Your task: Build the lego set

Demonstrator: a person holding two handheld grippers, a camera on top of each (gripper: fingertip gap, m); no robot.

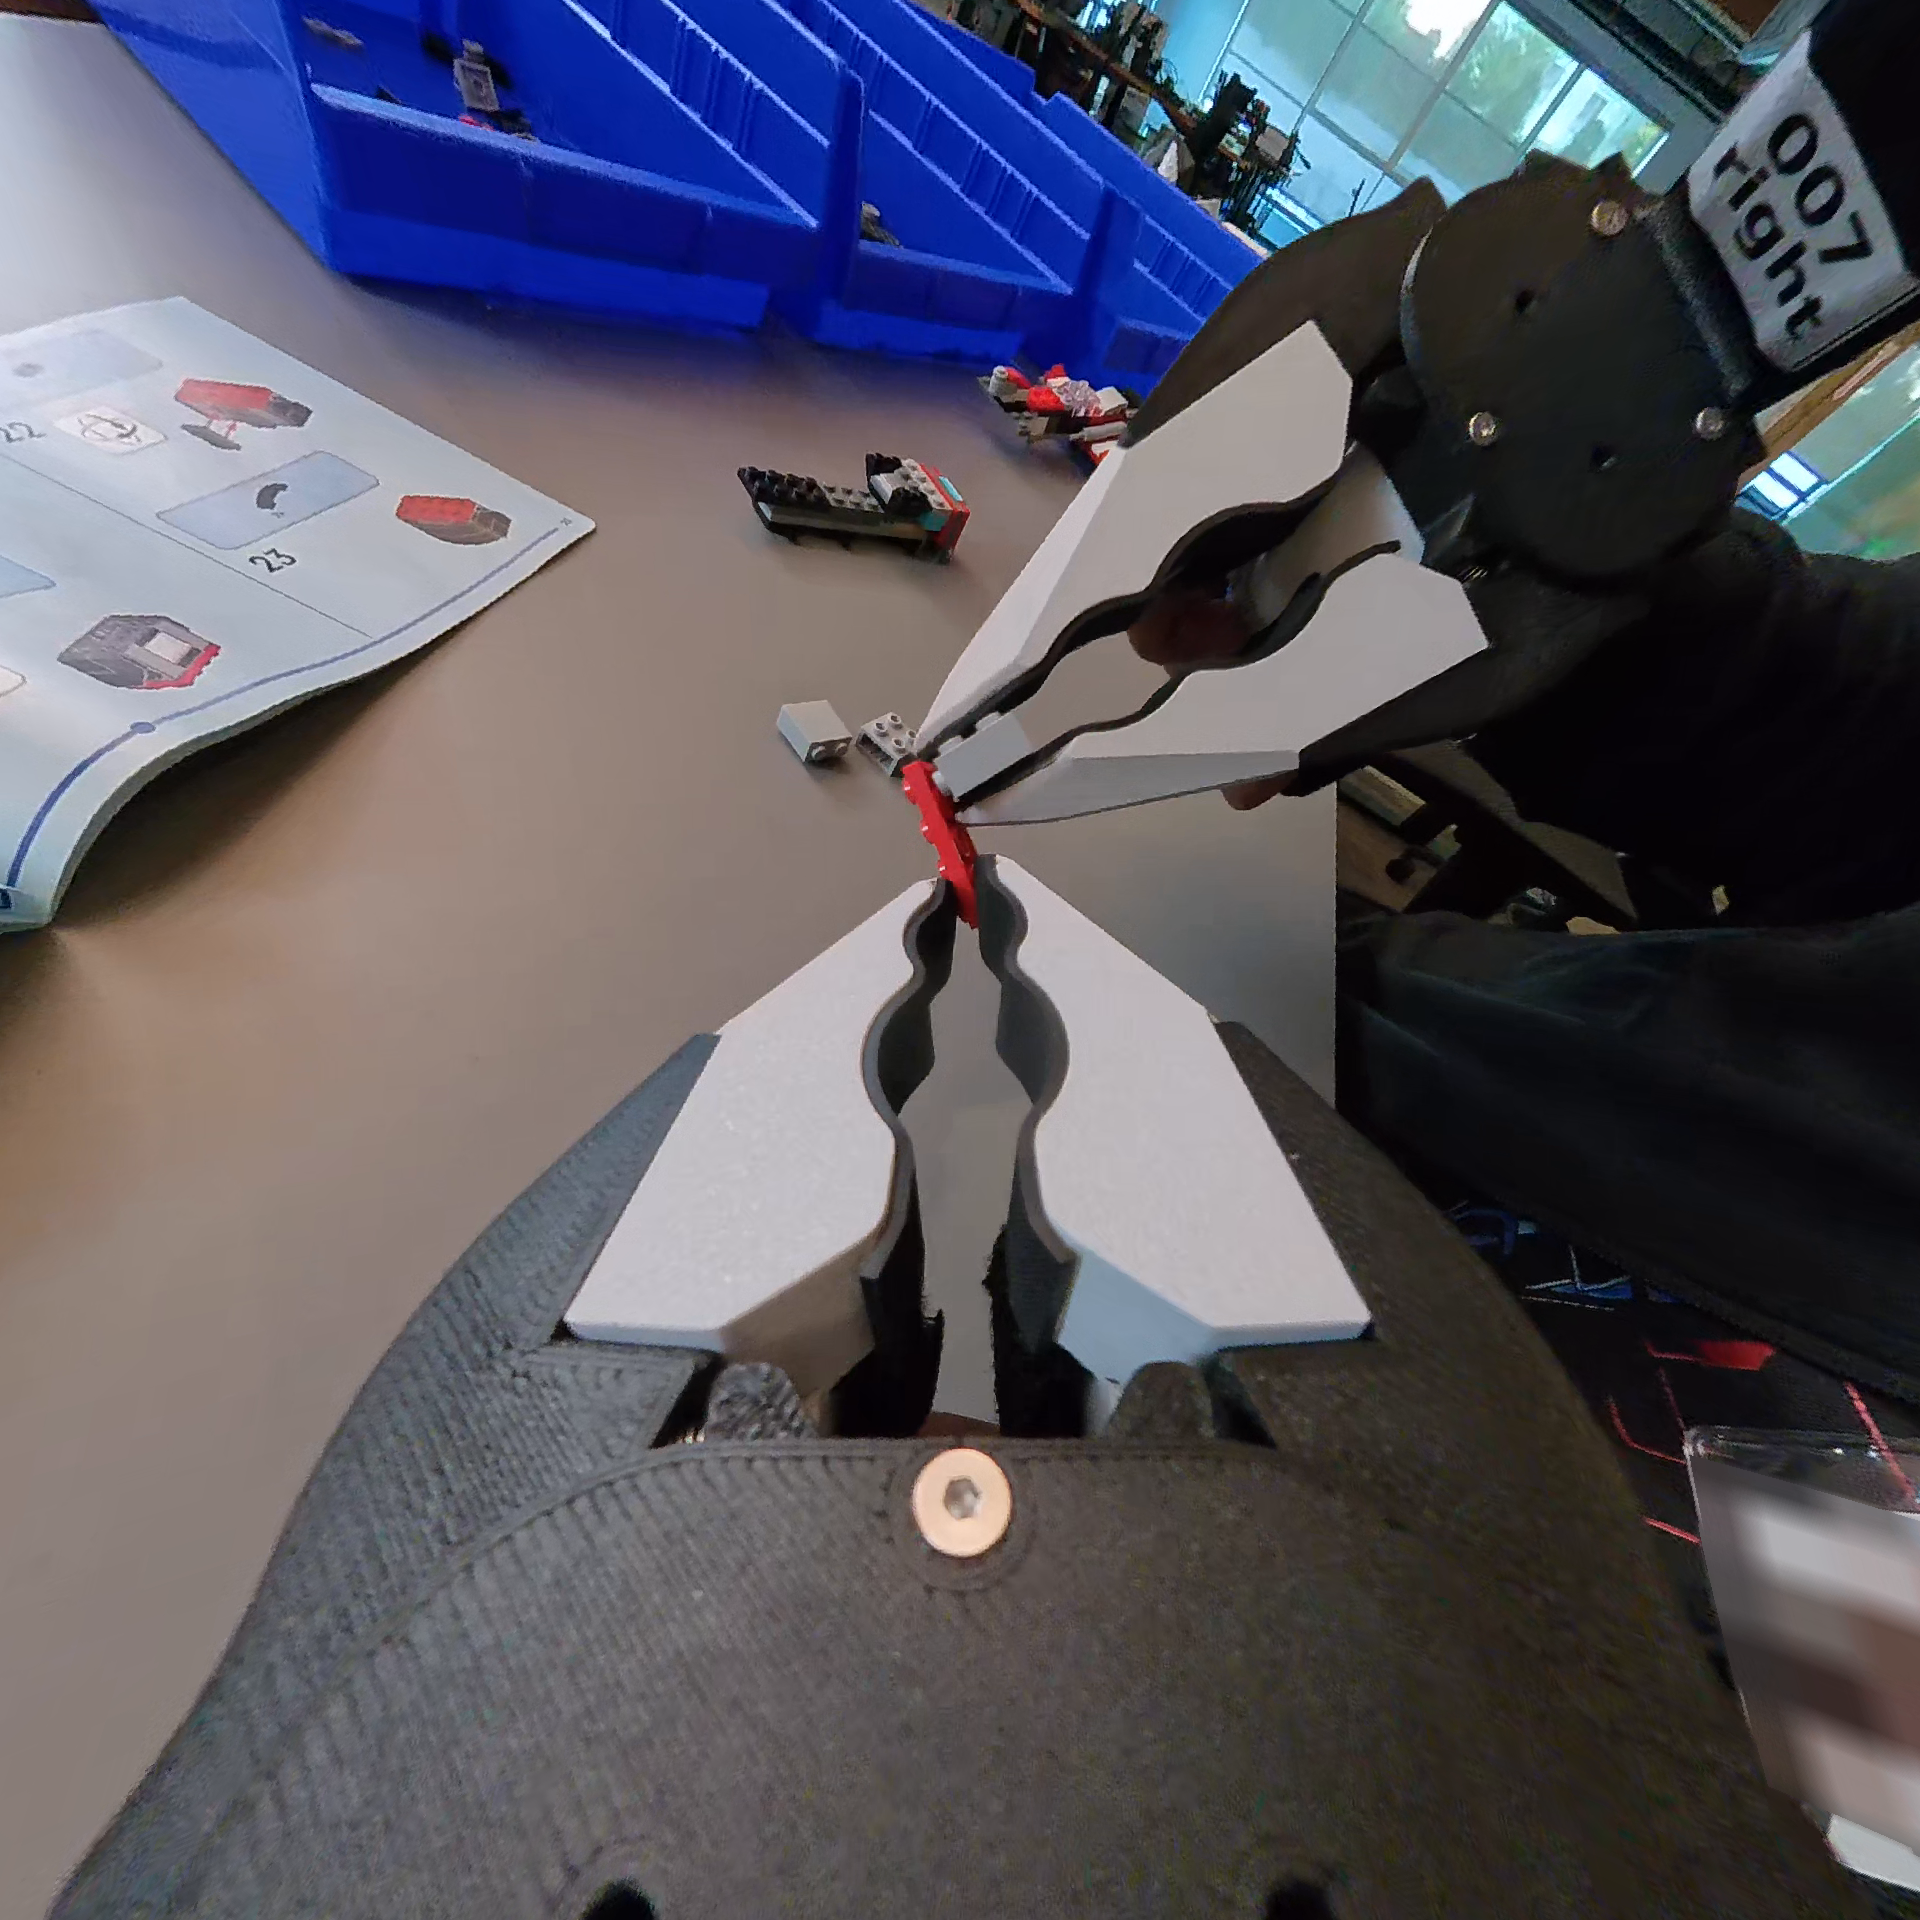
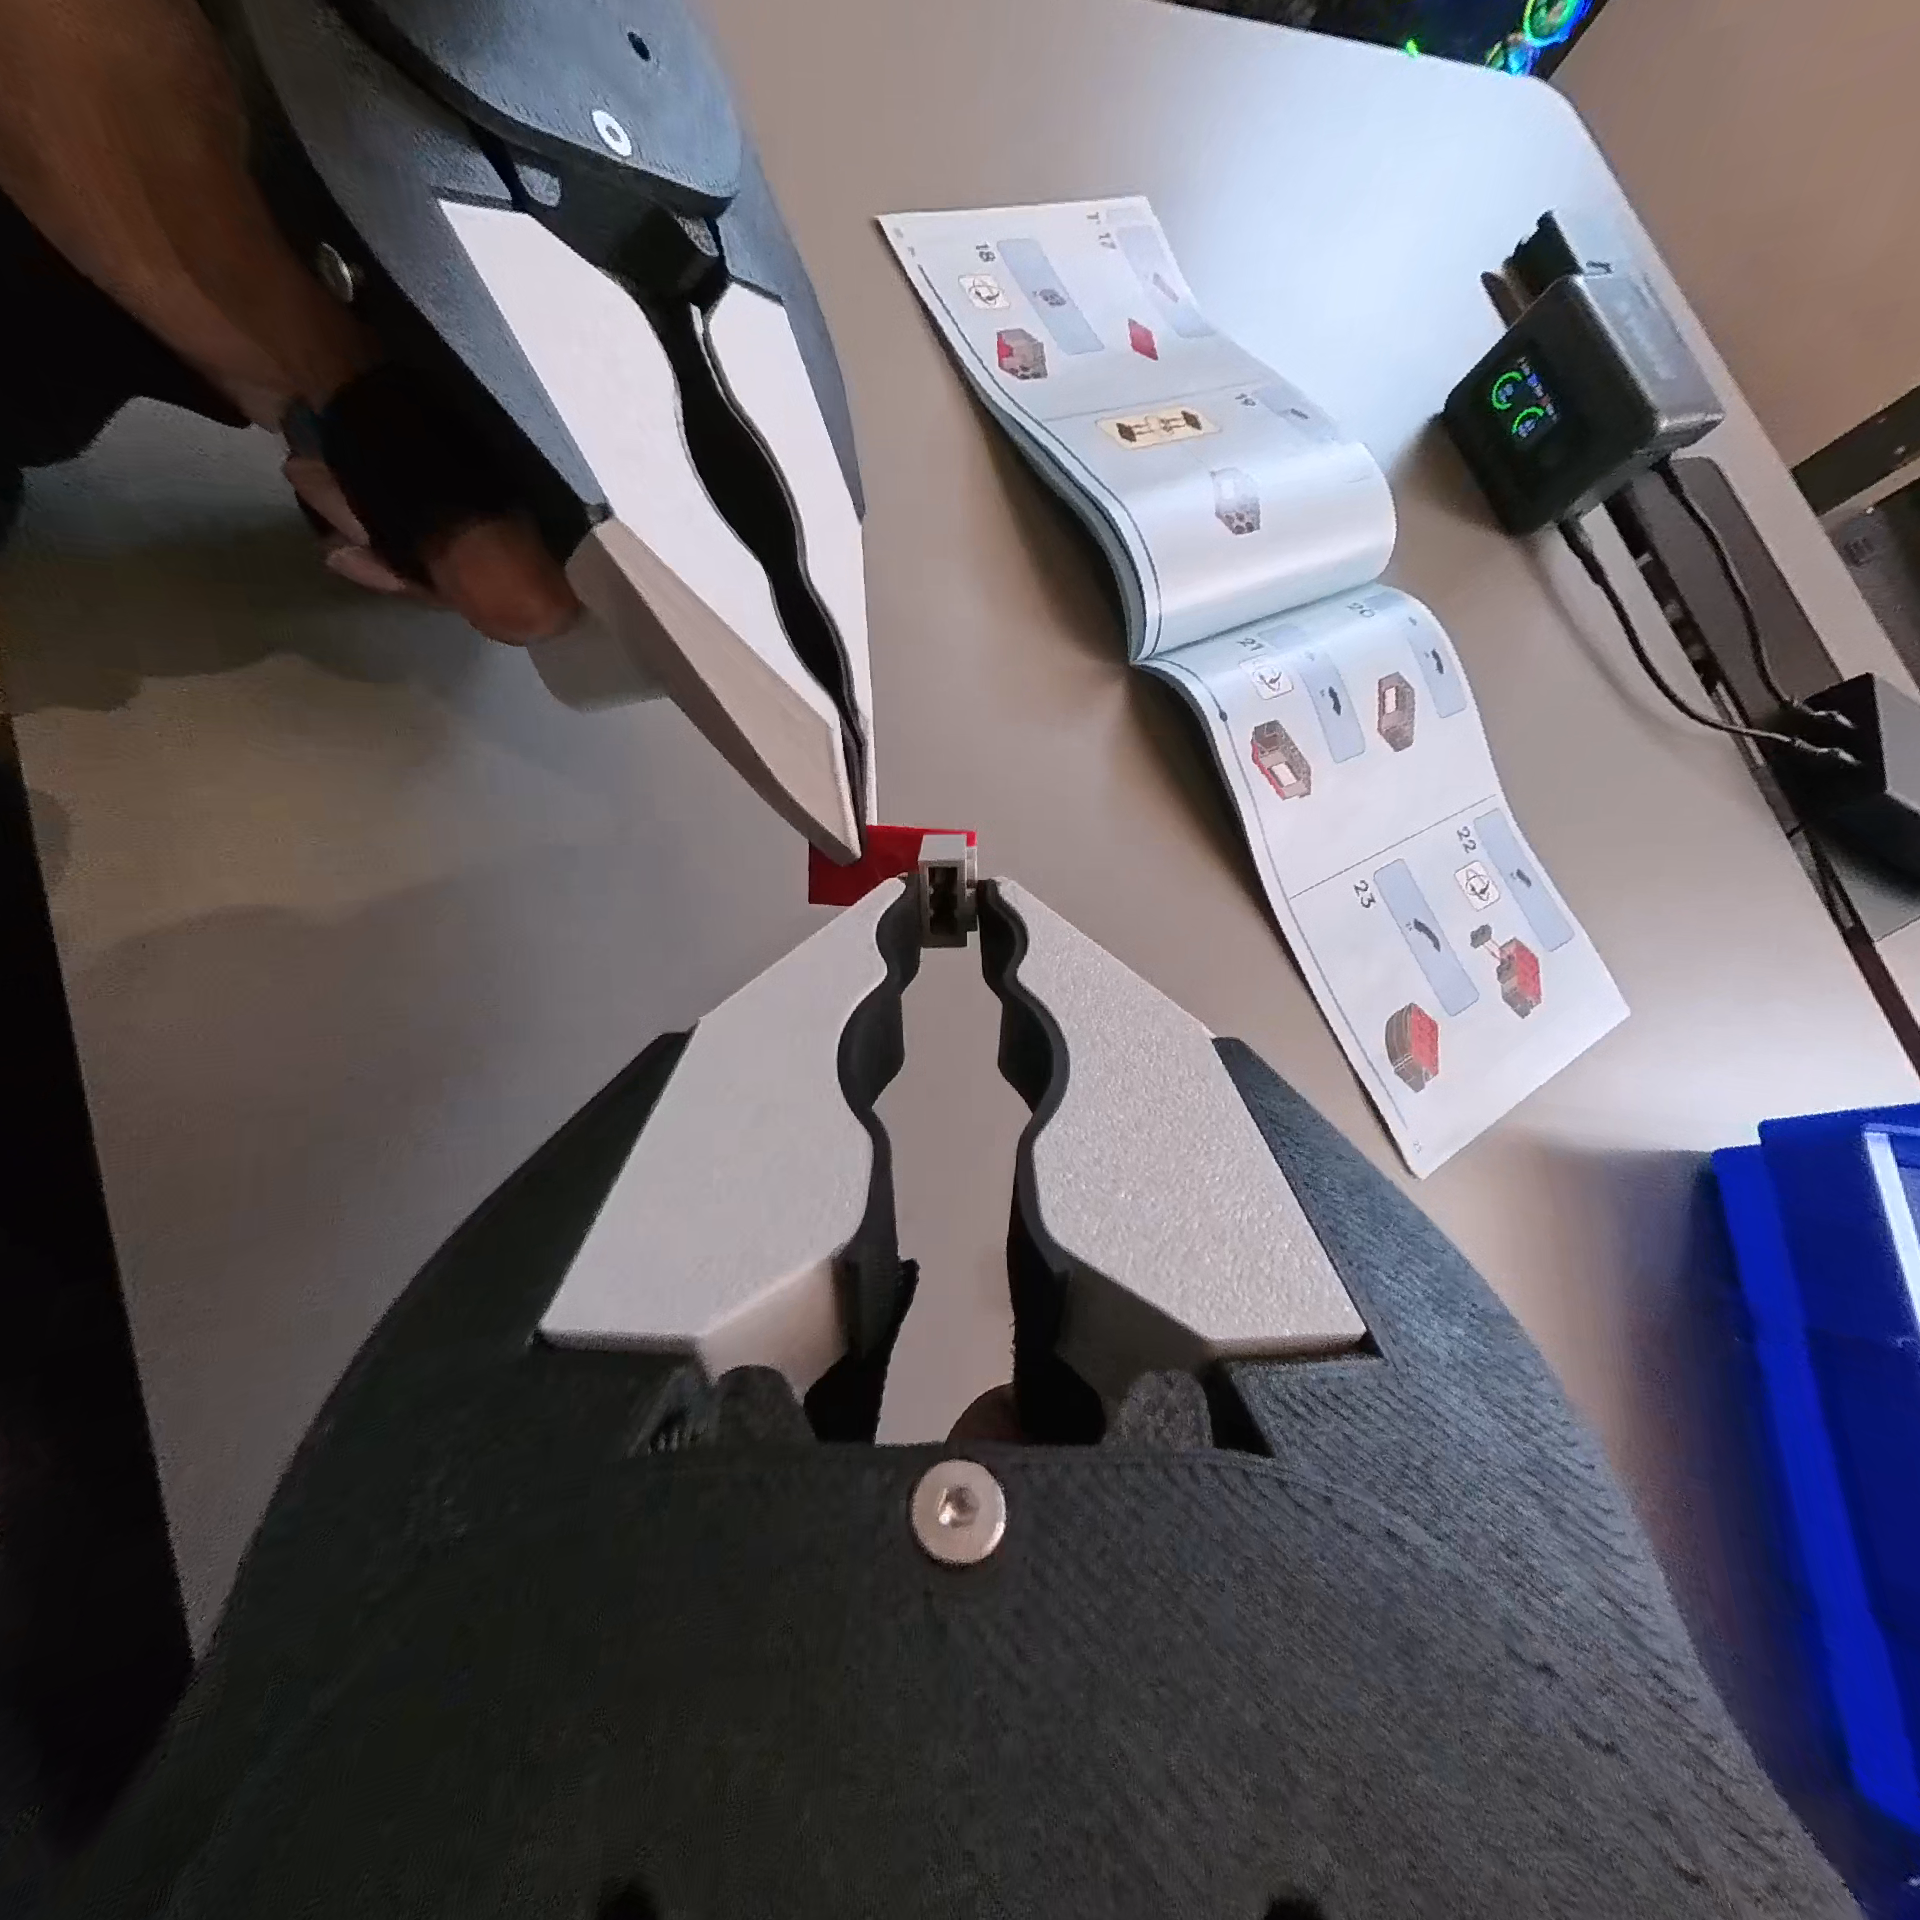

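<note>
My left gripper (image 1: 964, 896) is shut on a thin red plate (image 1: 943, 840) and holds it above the table. My right gripper (image 2: 948, 906) is shut on a small grey brick (image 2: 948, 888). The grey brick (image 1: 987, 750) touches the far end of the red plate (image 2: 844, 871). In the left wrist view the right gripper (image 1: 954, 777) comes in from the upper right. In the right wrist view the left gripper (image 2: 860, 831) comes in from the upper left. Two loose grey bricks (image 1: 850, 736) lie on the table just behind the plate.
A black and red partial build (image 1: 862, 507) and a red and white one (image 1: 1065, 410) lie farther back. Blue parts bins (image 1: 665, 177) line the far edge. The open instruction booklet (image 1: 208, 540) lies left. A black device with a lit screen (image 2: 1569, 405) and cables sits beyond the booklet (image 2: 1299, 644). The tips of both grippers are at nearly the same place.
</note>
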